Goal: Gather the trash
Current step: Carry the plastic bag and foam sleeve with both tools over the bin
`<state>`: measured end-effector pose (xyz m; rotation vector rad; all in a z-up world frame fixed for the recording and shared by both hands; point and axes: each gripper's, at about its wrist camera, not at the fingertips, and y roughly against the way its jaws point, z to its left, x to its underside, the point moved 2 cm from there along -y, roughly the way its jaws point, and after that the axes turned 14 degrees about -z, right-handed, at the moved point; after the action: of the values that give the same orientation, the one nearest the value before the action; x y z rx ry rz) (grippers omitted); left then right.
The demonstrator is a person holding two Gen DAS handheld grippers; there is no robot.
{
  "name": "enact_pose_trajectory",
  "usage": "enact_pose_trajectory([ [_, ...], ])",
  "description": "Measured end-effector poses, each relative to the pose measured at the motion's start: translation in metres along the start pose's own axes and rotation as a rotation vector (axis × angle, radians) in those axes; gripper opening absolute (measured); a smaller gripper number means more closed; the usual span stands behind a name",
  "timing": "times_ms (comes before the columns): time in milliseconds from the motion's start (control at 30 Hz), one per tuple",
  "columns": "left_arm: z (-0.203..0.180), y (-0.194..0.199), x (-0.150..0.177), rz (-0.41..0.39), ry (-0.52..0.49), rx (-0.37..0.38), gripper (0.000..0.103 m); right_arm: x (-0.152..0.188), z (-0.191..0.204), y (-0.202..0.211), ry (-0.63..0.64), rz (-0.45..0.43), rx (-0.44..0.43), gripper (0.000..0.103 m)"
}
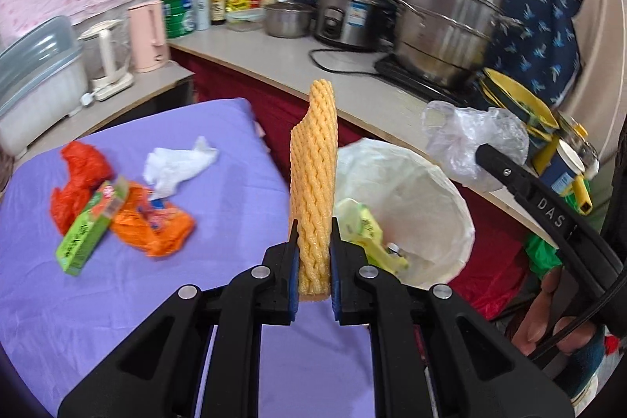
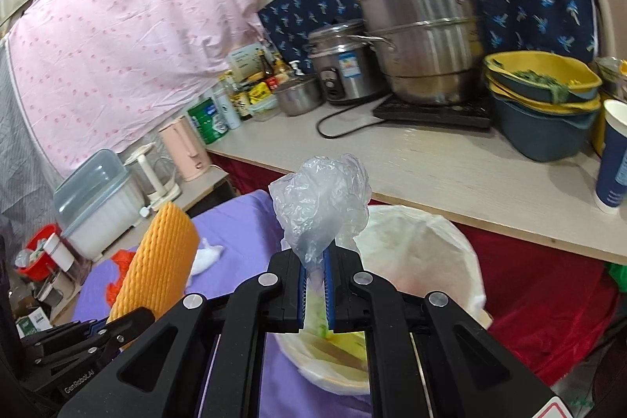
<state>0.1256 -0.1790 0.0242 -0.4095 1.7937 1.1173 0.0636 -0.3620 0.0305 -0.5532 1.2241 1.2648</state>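
Each camera is sitting on its own gripper and looking forward along the jaws, very close. Both are facing the white bin (image 1: pixel 407 198) (image 2: pixel 423 245), the purple surface (image 1: pixel 219 151) (image 2: pixel 243 222) and the kitchen pots (image 1: pixel 443 22) (image 2: pixel 423 26) behind.

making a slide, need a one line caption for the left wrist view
Left gripper holds a yellow foam fruit net upright beside the lined trash bin, more litter waiting on the purple cloth.
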Motion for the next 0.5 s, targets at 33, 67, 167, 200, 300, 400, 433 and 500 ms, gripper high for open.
enact_pose_trajectory([
  [33, -0.009, -0.005, 0.002, 0.009, -0.011, 0.009, 0.012, 0.002, -0.008, 0.0, -0.007, 0.007, 0.01, 0.008],
  [67, -0.014, -0.009, 0.004, 0.016, -0.017, 0.014, 0.012, 0.005, -0.015, -0.001, -0.013, 0.015, 0.017, 0.008],
  [167, -0.035, -0.026, 0.012, 0.05, -0.037, 0.047, 0.012, 0.015, -0.032, -0.002, -0.025, 0.038, 0.033, 0.008],
  [200, -0.039, -0.03, 0.013, 0.059, -0.042, 0.052, 0.012, 0.017, -0.035, -0.002, -0.028, 0.042, 0.036, 0.008],
  [300, -0.051, -0.043, 0.019, 0.085, -0.051, 0.061, 0.012, 0.024, -0.047, -0.006, -0.046, 0.058, 0.044, 0.008],
  [400, -0.058, -0.057, 0.026, 0.112, -0.048, 0.072, 0.012, 0.029, -0.057, -0.011, -0.063, 0.075, 0.047, 0.008],
  [433, -0.059, -0.061, 0.027, 0.12, -0.049, 0.073, 0.012, 0.031, -0.06, -0.013, -0.068, 0.082, 0.048, 0.008],
  [500, -0.06, -0.067, 0.03, 0.13, -0.051, 0.069, 0.013, 0.035, -0.064, -0.015, -0.074, 0.09, 0.051, 0.008],
])
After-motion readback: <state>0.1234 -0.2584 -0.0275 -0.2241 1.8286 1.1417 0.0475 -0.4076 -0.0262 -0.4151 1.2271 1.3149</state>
